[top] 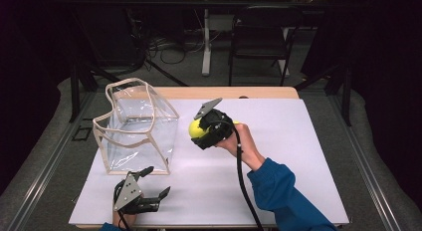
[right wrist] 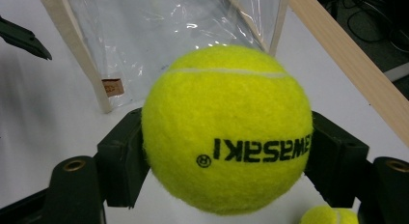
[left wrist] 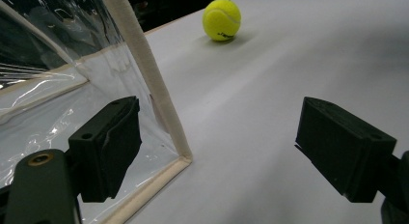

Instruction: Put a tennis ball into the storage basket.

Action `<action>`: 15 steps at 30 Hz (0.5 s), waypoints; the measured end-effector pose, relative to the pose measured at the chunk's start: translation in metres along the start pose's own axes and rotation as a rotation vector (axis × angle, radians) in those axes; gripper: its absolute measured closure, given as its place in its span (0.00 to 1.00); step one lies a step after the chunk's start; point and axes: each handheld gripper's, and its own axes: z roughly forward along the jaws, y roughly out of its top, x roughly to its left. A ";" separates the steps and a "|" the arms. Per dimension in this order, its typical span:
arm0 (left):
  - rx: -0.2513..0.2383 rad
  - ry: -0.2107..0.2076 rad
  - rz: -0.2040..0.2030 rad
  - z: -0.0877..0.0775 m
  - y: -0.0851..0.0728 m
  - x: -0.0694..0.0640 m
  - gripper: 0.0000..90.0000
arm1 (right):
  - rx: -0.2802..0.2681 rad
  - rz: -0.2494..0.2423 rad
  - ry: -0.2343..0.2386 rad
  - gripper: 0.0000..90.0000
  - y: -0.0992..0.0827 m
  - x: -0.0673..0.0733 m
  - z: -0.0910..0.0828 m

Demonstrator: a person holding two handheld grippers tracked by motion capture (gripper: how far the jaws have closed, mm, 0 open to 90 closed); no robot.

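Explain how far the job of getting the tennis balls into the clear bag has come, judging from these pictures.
Done: nothing sits inside the clear bag yet. In hand: the right gripper is shut on a tennis ball, lifted beside the bag; the left gripper waits open at the bag's near corner. Left: dropping this ball in, then the second ball, which lies on the table.

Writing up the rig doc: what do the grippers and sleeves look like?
Both grippers, left gripper and right gripper, are black, with blocky fingers and a grey three-cornered plate on top. A black cable trails from the right one. The right sleeve is blue.
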 end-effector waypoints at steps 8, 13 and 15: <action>-0.001 0.000 0.003 0.000 0.000 0.000 0.18 | -0.014 -0.010 -0.006 0.28 0.011 0.001 -0.003; 0.002 -0.003 0.007 0.000 0.000 0.000 0.18 | -0.027 -0.013 -0.002 0.28 0.019 0.001 -0.005; 0.001 -0.003 0.006 0.000 0.000 0.000 0.18 | -0.028 -0.016 -0.002 0.28 0.020 0.001 -0.005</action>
